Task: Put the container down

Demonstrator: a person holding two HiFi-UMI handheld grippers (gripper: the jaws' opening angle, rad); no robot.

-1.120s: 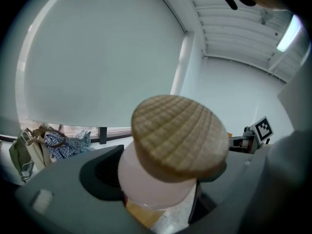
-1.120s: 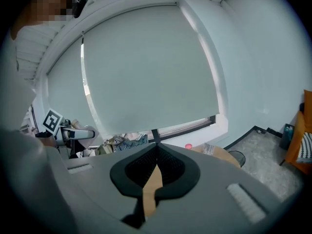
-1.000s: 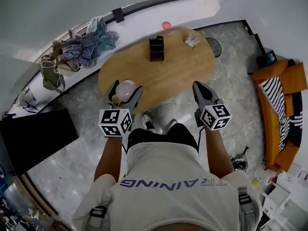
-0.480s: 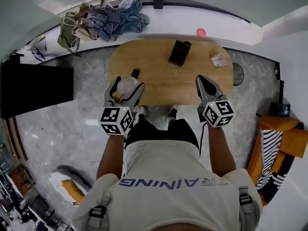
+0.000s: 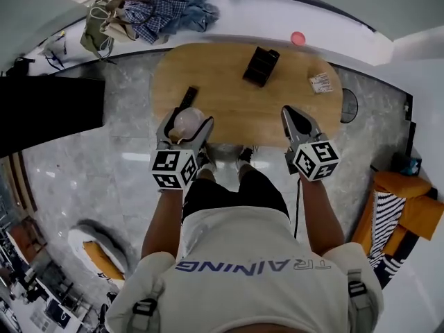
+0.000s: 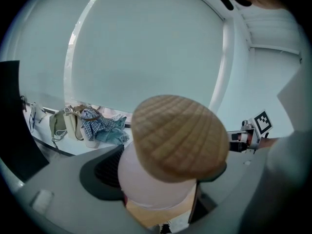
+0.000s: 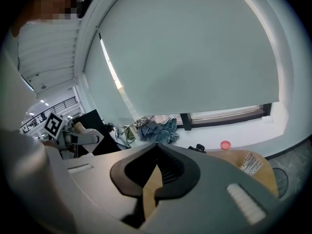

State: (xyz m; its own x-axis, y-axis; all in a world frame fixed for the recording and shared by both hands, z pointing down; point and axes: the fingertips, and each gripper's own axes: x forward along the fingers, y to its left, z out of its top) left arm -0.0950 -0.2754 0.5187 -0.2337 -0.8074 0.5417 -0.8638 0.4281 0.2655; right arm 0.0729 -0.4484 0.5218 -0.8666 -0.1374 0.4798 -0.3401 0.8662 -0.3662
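Note:
The container is a pale pink jar with a ribbed wooden lid. My left gripper is shut on its body and holds it above the near left edge of the oval wooden table. In the left gripper view the jar fills the space between the jaws and hides the fingertips. My right gripper hovers over the table's near right edge. Its jaws are shut with nothing between them, as the right gripper view shows.
On the table stand a black organizer, a small black bar just beyond the jar, and a printed packet. A pink round object and clothes with bags lie on the window ledge. A black panel stands left.
The view has swung round, so the table now lies square ahead. Both grippers have come over its near edge. The left one still grips the jar.

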